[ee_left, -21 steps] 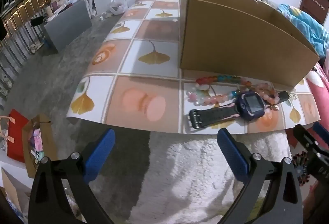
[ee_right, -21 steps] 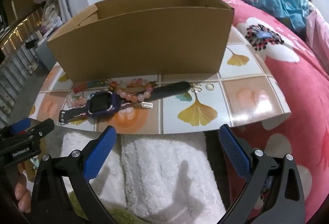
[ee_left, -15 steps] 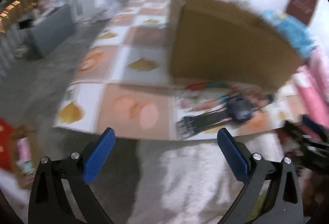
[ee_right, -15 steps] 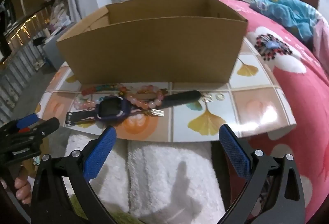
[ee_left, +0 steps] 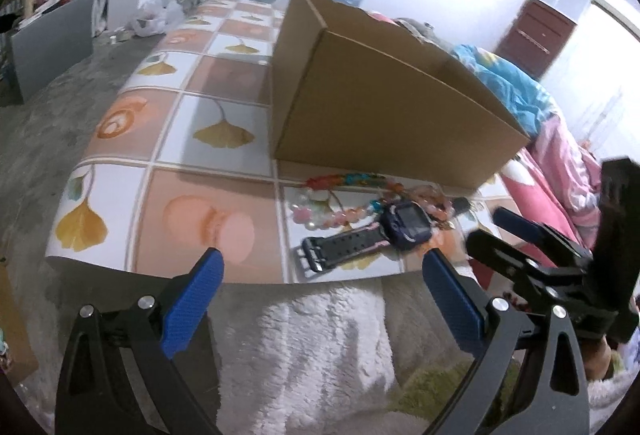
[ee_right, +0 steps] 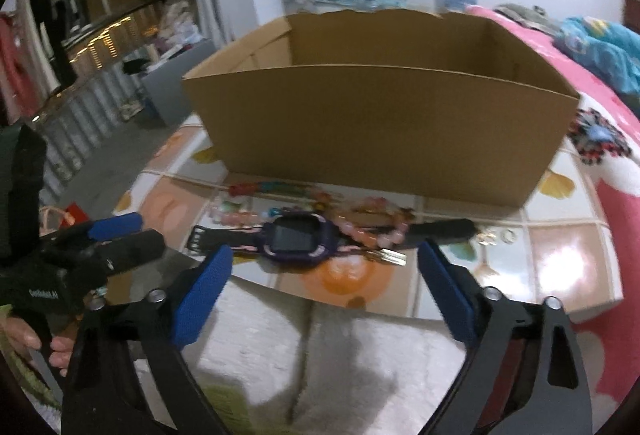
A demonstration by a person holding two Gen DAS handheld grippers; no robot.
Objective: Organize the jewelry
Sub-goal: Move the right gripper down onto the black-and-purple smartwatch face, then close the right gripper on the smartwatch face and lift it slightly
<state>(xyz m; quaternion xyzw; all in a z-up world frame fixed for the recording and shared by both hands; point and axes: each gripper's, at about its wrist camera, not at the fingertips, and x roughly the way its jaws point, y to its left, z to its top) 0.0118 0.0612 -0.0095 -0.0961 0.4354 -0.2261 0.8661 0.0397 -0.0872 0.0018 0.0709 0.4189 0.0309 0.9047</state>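
Observation:
A purple watch (ee_left: 404, 223) (ee_right: 300, 239) with a black strap lies on the tiled mat (ee_left: 200, 131), in front of an open cardboard box (ee_left: 380, 107) (ee_right: 380, 123). Bead bracelets (ee_left: 344, 181) (ee_right: 360, 227) lie tangled around the watch, and small rings (ee_right: 500, 235) sit to its right. My left gripper (ee_left: 322, 263) is open over the mat's near edge, just short of the strap end. My right gripper (ee_right: 326, 253) is open, with the watch face just beyond its fingertips. Each gripper also shows in the other's view: the right gripper (ee_left: 516, 231) and the left gripper (ee_right: 116, 235).
A fluffy white towel (ee_left: 320, 335) lies under both grippers before the mat. A pink flowered blanket (ee_right: 608, 163) borders the mat on the right. Concrete floor, a grey box (ee_left: 48, 43) and a white bag (ee_left: 154, 15) are off to the left.
Both grippers have come closer to the watch, which now looks larger. The right gripper stands much nearer in the left wrist view. Nothing on the mat has moved.

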